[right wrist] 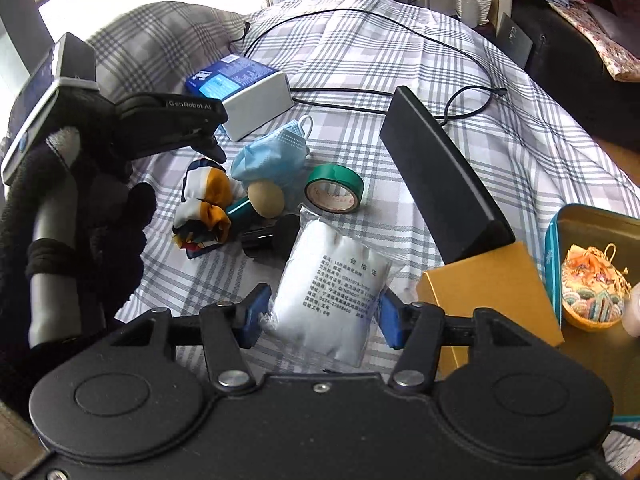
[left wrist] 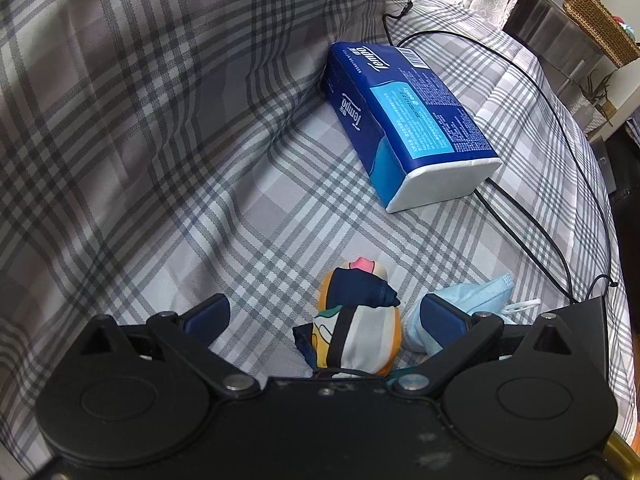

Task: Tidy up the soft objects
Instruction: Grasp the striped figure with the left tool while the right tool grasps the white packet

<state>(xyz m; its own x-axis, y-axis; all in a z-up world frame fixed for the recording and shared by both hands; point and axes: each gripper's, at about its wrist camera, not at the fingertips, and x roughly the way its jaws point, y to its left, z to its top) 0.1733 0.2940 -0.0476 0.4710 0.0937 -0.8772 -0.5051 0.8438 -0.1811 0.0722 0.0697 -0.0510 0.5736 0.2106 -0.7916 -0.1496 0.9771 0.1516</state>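
Plaid bedsheet (right wrist: pixel 400 60) below, right hand-held gripper (right wrist: pixel 320 316) tilts down clamping white packet (right wrist: pixel 332 284); left hand-held gripper (left wrist: pixel 324 312) gapes.

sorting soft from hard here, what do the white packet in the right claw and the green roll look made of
White packet: clear glossy plastic bag, wrinkled and shiny, holding something white and soft-looking, perhaps cotton. Green roll: smooth plastic tape wound on a pale, probably cardboard, core.
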